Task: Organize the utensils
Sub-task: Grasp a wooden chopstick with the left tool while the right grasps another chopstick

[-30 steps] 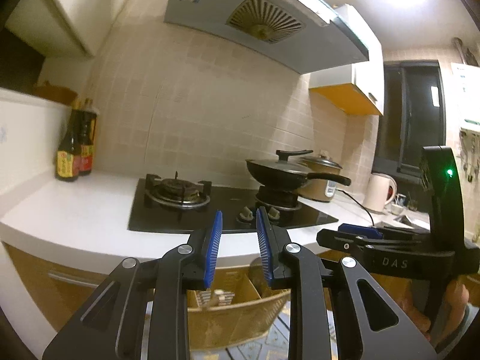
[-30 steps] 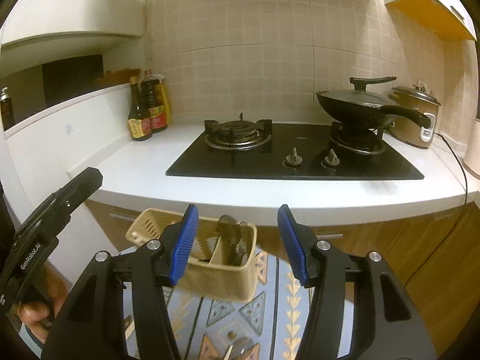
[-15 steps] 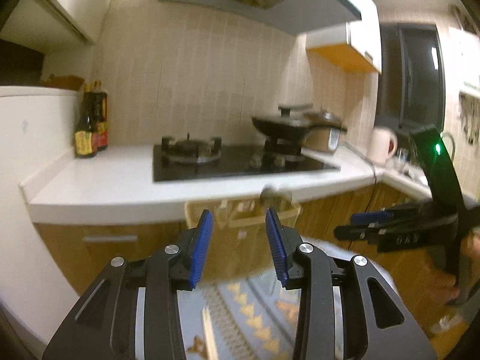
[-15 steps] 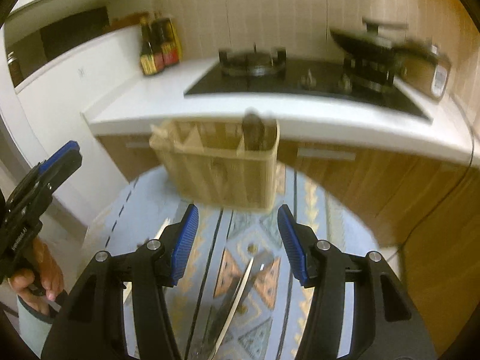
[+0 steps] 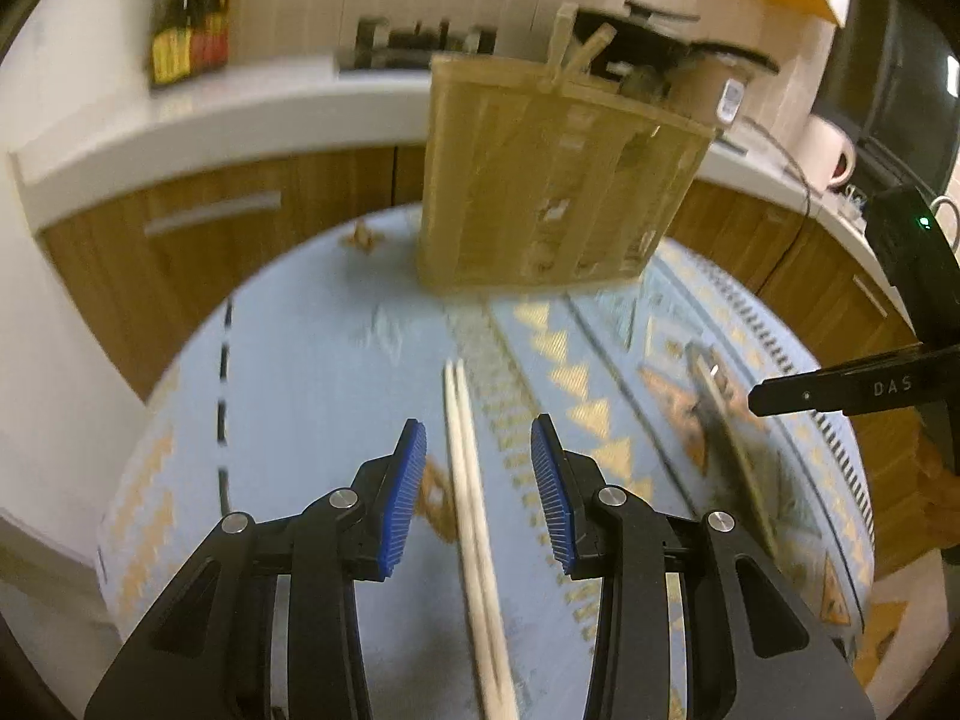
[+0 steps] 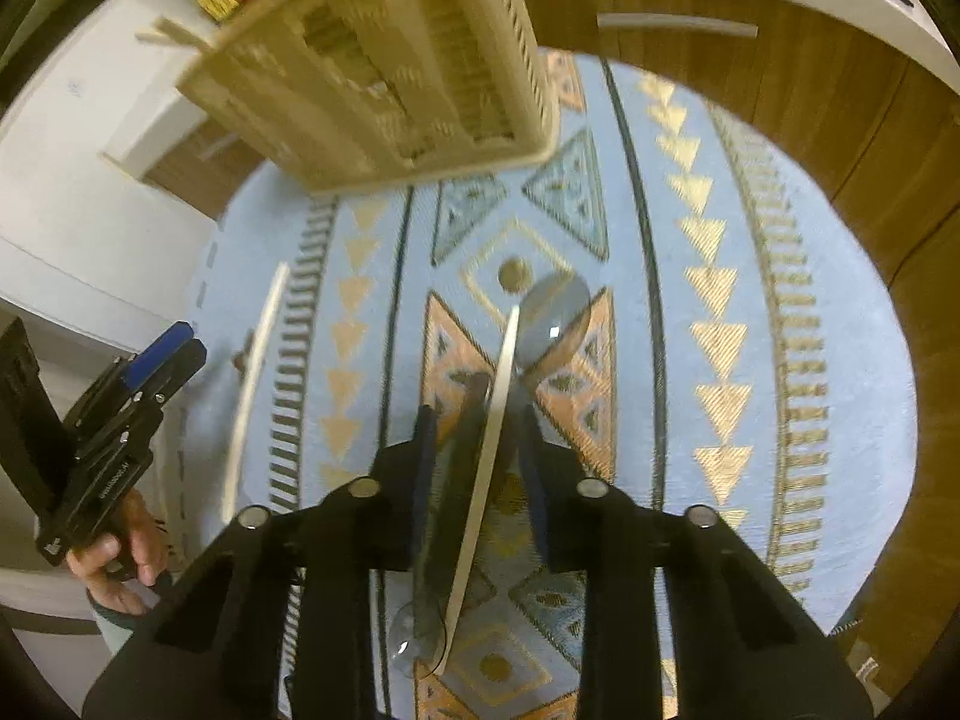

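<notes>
A pair of pale chopsticks (image 5: 465, 480) lies on the blue patterned cloth (image 5: 312, 396). My left gripper (image 5: 477, 426) hangs over them, open, with the sticks between its blue pads and untouched. A metal spoon (image 6: 555, 306) lies on the cloth, a darker utensil beside its handle. My right gripper (image 6: 476, 414) straddles that handle; its jaws are closing and a gap still shows at the pads. The woven utensil basket (image 5: 540, 180) stands at the far side of the table, with sticks poking out of it.
In the right wrist view the left gripper (image 6: 174, 348) and the hand holding it (image 6: 120, 564) sit at the left, by the chopsticks (image 6: 258, 372). Wooden cabinets (image 5: 210, 222), a white counter, sauce bottles (image 5: 186, 18) and a kettle (image 5: 831, 150) ring the round table.
Both grippers tipped down from facing the stove and came low over the table. The left jaws widened slightly over the chopsticks. The right jaws narrowed around the spoon handle.
</notes>
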`<act>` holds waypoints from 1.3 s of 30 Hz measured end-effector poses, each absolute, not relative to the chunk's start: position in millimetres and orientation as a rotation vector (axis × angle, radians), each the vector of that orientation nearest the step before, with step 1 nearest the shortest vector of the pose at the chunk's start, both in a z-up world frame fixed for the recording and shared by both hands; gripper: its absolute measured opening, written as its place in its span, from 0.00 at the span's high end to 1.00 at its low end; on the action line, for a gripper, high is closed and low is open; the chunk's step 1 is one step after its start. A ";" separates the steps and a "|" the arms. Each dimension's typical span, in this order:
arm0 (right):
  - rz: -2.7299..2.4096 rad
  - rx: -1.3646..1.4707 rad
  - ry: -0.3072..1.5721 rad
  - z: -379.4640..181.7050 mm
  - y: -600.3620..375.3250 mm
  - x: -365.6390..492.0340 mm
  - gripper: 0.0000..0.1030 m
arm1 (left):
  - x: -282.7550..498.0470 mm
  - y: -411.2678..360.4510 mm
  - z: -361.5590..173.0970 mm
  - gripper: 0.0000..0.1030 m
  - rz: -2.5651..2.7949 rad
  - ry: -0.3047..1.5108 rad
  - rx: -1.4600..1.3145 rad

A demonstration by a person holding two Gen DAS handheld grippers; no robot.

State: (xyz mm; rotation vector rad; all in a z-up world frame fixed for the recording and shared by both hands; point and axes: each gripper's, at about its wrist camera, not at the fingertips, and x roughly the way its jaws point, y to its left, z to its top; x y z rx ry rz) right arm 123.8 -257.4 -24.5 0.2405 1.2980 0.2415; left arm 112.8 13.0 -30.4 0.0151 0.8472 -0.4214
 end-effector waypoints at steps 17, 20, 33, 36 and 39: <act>0.137 0.045 1.311 -45.5 -210.7 125.3 0.92 | 134.5 -14.3 -64.0 0.66 -0.443 1.035 0.139; 0.159 0.020 1.319 -49.1 -201.8 124.5 0.96 | 138.4 -23.1 -64.1 0.66 -0.431 1.054 0.170; 0.189 0.025 1.241 -34.9 -206.1 107.2 0.96 | 148.4 -46.5 -63.8 0.86 -0.324 1.084 0.271; 0.163 0.026 1.249 -38.4 -222.0 109.5 0.96 | 141.3 -46.5 -63.3 0.90 -0.283 1.053 0.270; 0.146 0.045 1.288 -49.0 -238.9 118.5 0.96 | 135.2 -40.0 -61.9 0.91 -0.289 1.040 0.173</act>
